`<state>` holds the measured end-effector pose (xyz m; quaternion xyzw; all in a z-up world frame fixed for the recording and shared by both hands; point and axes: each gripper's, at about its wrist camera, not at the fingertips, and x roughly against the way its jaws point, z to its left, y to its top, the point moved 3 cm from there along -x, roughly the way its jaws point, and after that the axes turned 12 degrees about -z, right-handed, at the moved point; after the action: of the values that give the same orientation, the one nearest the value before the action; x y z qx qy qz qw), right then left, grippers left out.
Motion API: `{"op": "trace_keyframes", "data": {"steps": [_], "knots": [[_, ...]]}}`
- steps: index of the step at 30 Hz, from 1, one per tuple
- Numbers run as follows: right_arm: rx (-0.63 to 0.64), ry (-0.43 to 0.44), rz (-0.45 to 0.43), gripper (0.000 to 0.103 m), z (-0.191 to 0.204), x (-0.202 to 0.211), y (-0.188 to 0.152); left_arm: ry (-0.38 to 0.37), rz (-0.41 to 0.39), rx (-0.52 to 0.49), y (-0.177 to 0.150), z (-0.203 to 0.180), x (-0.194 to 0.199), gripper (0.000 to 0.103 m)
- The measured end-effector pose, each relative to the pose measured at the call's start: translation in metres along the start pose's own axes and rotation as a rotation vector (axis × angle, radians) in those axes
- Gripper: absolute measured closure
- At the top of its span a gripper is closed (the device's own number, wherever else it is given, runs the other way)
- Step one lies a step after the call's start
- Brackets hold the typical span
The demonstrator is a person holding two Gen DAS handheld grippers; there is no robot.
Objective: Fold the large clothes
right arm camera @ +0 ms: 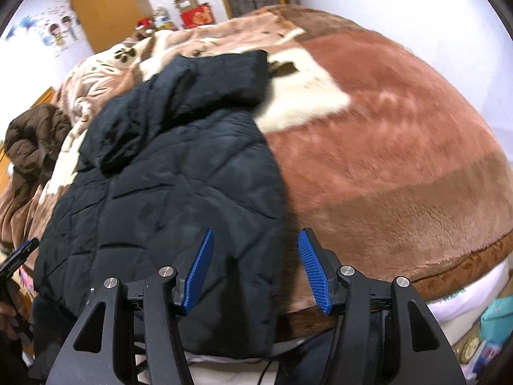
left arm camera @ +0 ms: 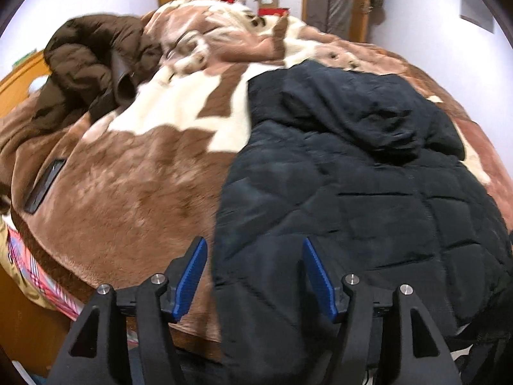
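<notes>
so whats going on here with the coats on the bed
A person is folding big coats on a bed covered by a brown and white blanket. A black quilted jacket lies spread out, hood at the far end. The left hand-held gripper and the right hand-held gripper both hang open over its near hem, one at each side edge, gripping nothing yet. A brown puffer coat sits bunched at the far left.
</notes>
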<state>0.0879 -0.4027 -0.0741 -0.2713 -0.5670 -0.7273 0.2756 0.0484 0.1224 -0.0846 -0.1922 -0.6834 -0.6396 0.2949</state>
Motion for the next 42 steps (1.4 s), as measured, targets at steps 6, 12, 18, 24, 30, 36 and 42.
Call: {"op": "trace_keyframes", "data": {"steps": [6, 12, 18, 24, 30, 36, 42], "knots": [[-0.051, 0.048, 0.102, 0.047, 0.002, -0.022, -0.017, -0.028, 0.076, 0.062, -0.02, 0.014, -0.02, 0.032], [-0.057, 0.077, 0.154, 0.044, 0.012, -0.032, -0.027, -0.112, 0.127, 0.09, -0.035, 0.002, -0.026, 0.031], [-0.1, 0.09, 0.232, 0.044, 0.007, -0.041, -0.034, -0.117, 0.159, 0.113, -0.041, 0.001, -0.029, 0.035], [-0.037, 0.117, 0.225, 0.082, 0.022, -0.031, -0.028, -0.121, 0.127, 0.014, -0.032, -0.017, -0.016, 0.08], [-0.049, 0.231, 0.101, 0.091, 0.034, 0.016, 0.01, -0.207, 0.006, 0.07, 0.017, -0.013, 0.029, 0.087], [-0.022, 0.278, 0.028, 0.091, 0.033, 0.065, 0.023, -0.255, -0.077, 0.106, 0.035, 0.005, 0.075, 0.087], [-0.091, 0.306, 0.037, 0.091, 0.021, 0.082, 0.005, -0.294, -0.057, 0.194, 0.015, 0.019, 0.094, 0.087]]}}
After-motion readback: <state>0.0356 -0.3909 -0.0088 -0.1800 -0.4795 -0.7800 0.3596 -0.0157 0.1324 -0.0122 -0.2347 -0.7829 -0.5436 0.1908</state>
